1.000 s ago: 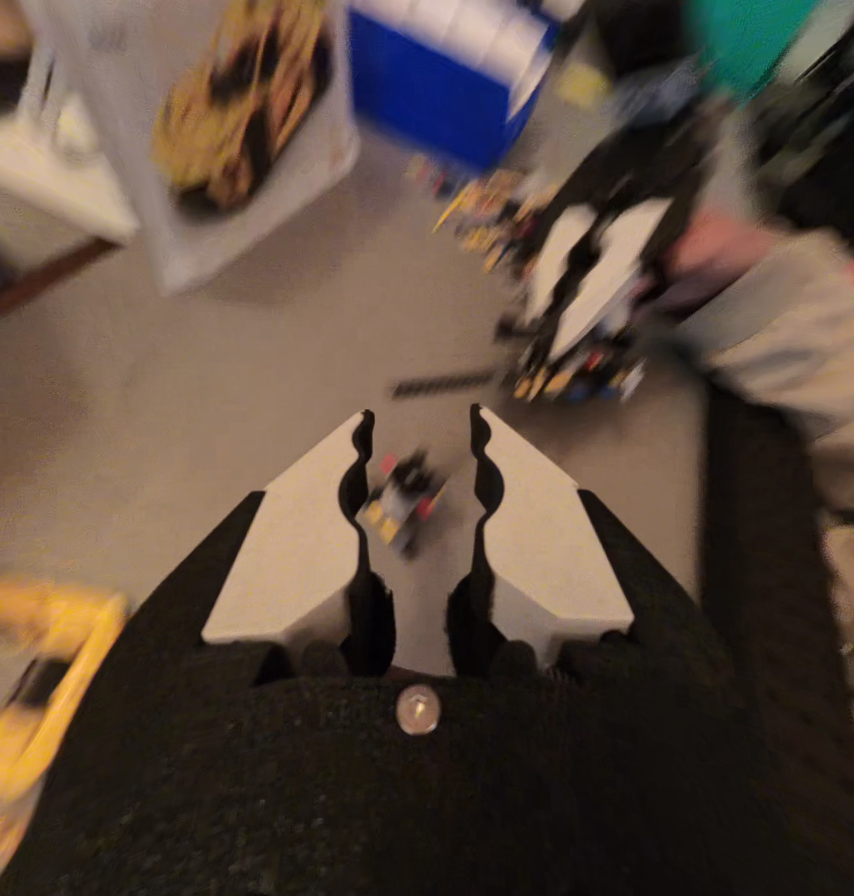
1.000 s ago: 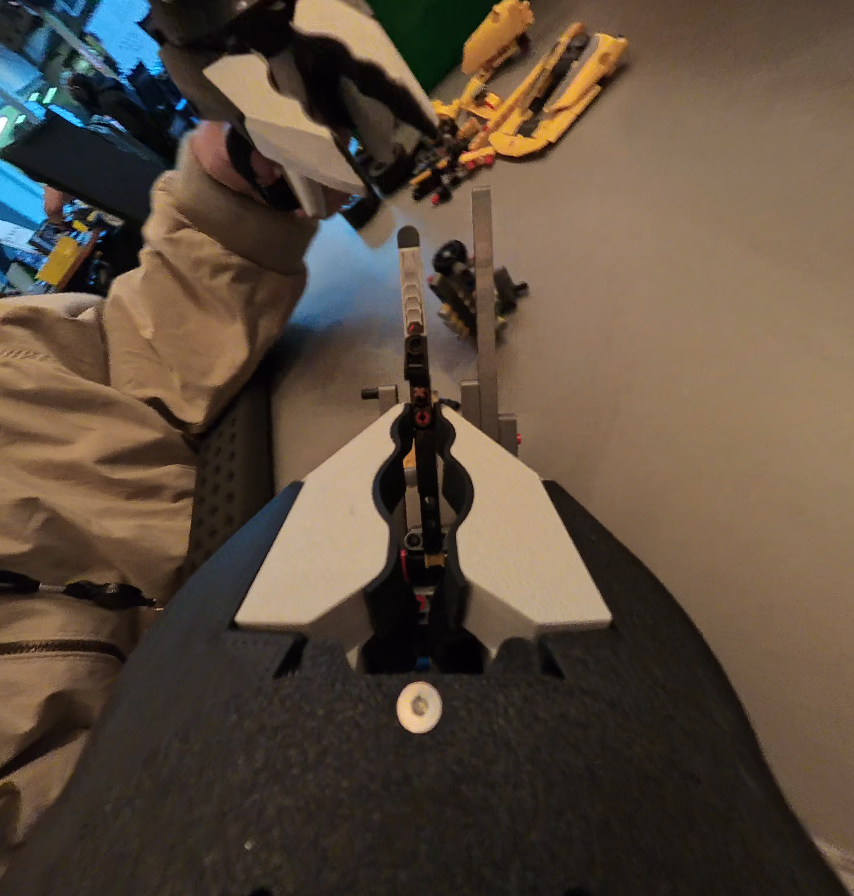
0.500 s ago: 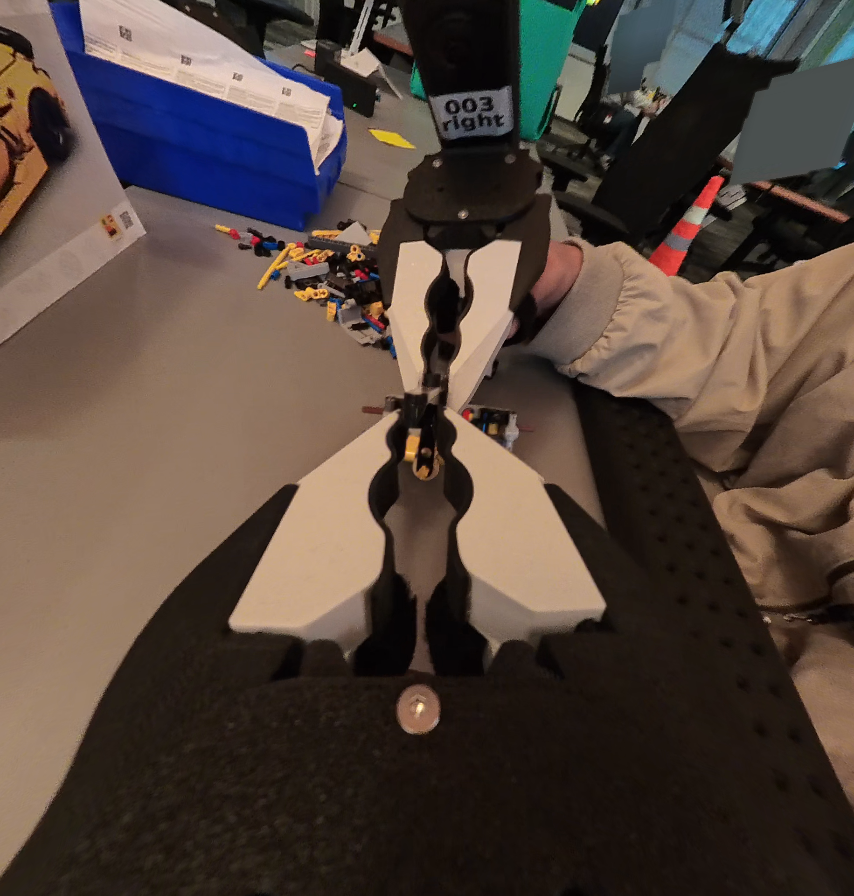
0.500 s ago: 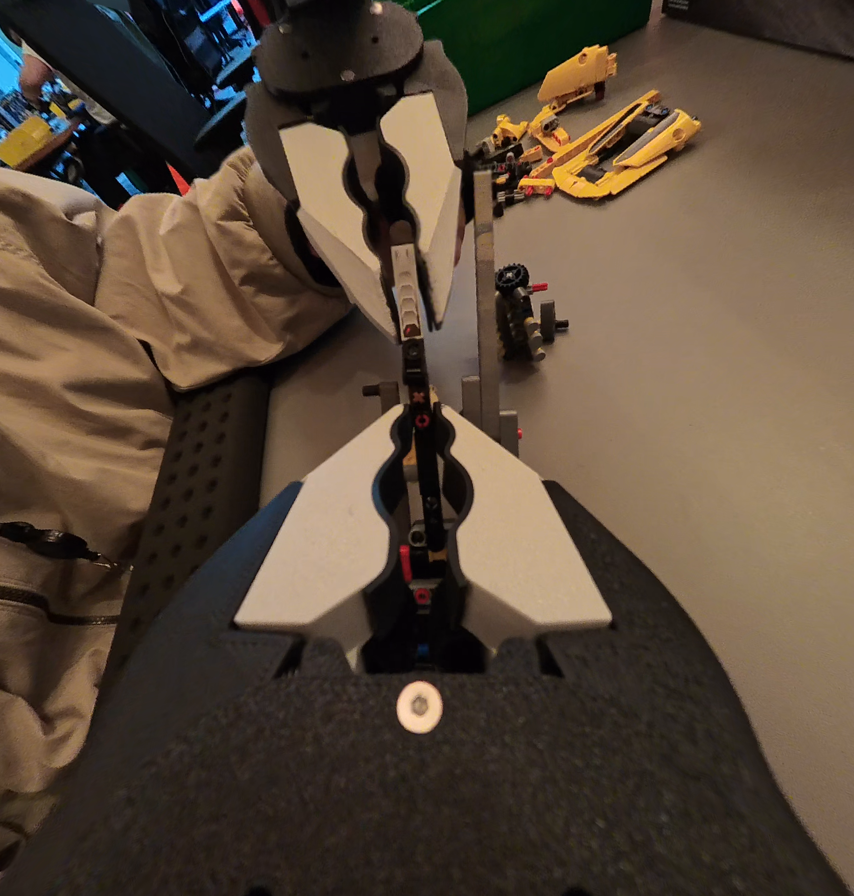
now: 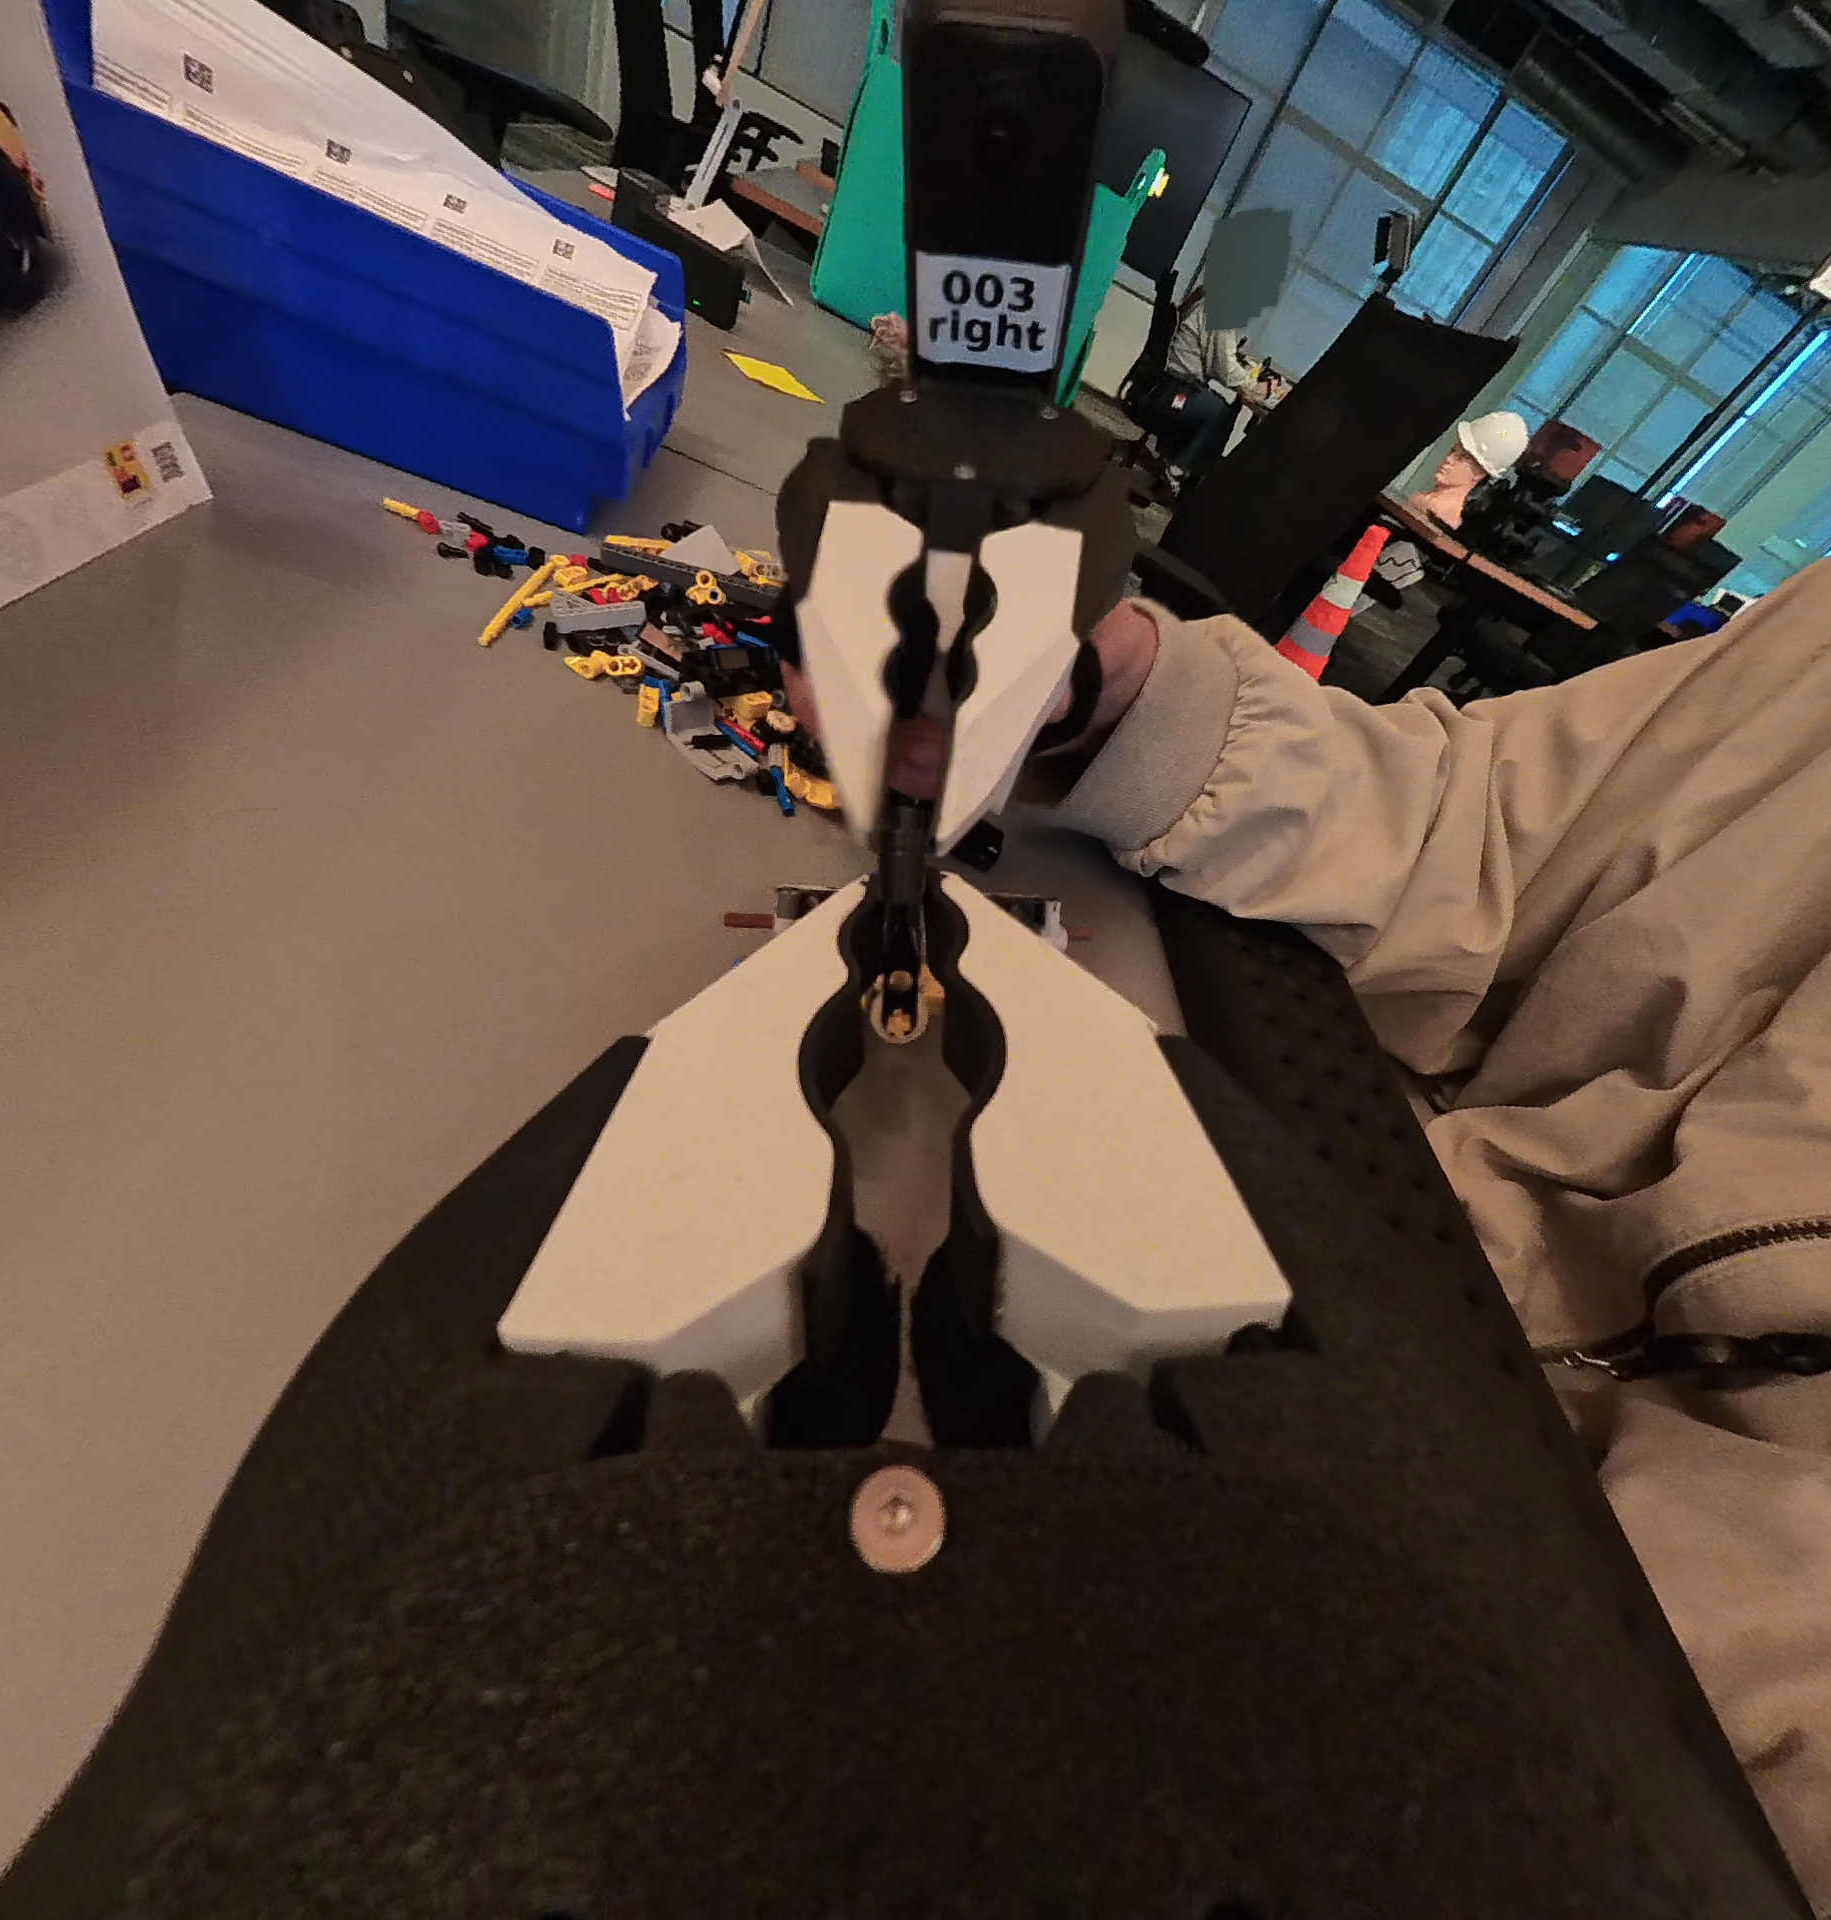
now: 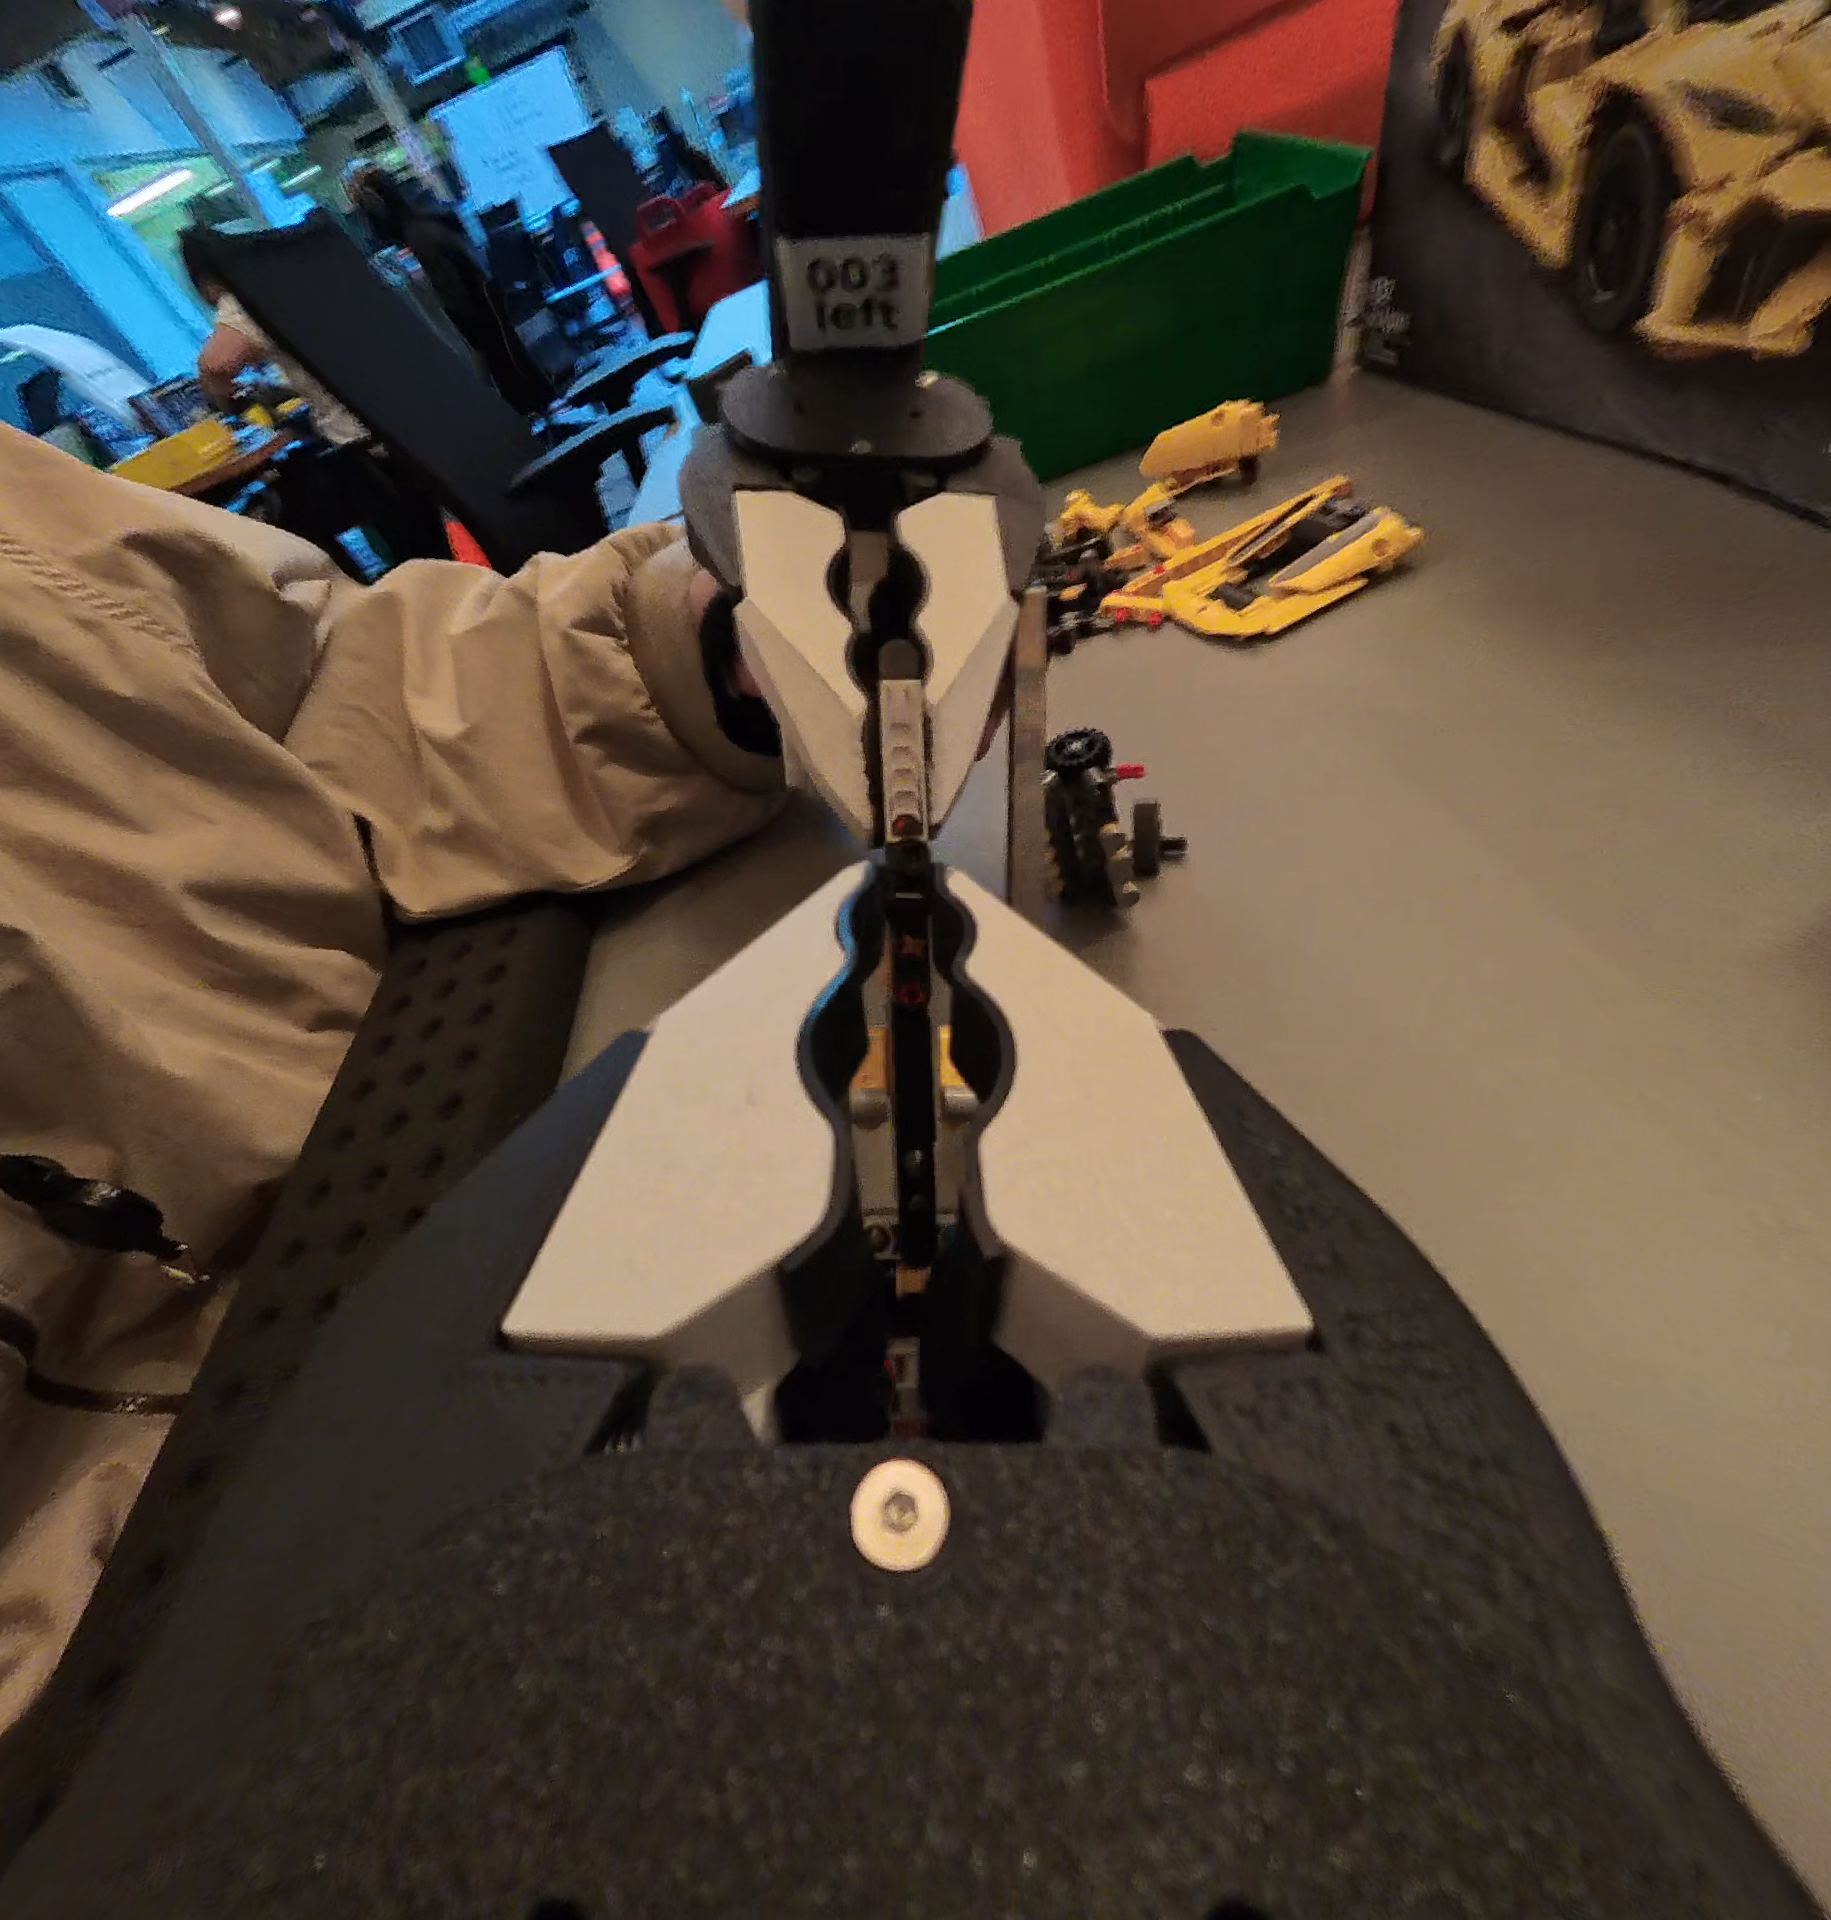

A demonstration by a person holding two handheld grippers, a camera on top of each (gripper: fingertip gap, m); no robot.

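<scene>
My right gripper (image 6: 906, 878) is shut on a long brick assembly (image 6: 909, 1091) of black, grey and yellow parts, held above the grey table (image 6: 1462, 935). A white beam (image 6: 906, 758) sticks out of the assembly's far end. My left gripper (image 6: 903, 831) faces the right one tip to tip and is shut on that white end. In the left wrist view my left gripper (image 5: 903, 894) pinches the assembly's end, with a yellow piece (image 5: 895, 1003) between its fingers. The right gripper (image 5: 906, 831) is just beyond it.
A small gear assembly (image 6: 1098, 821) and yellow car-body parts (image 6: 1254, 561) lie on the table, with a green bin (image 6: 1129, 312) and a car box (image 6: 1638, 208) behind. A loose brick pile (image 5: 682, 644) lies before a blue bin (image 5: 371, 312). A beige sleeve (image 5: 1410, 779) crosses a black perforated mat (image 5: 1295, 1039). Both grippers' tips are close together, under 4 cm apart.
My left gripper swung up from over the table, met the right gripper and shut on the white end of the assembly. Both grippers now point more level.
</scene>
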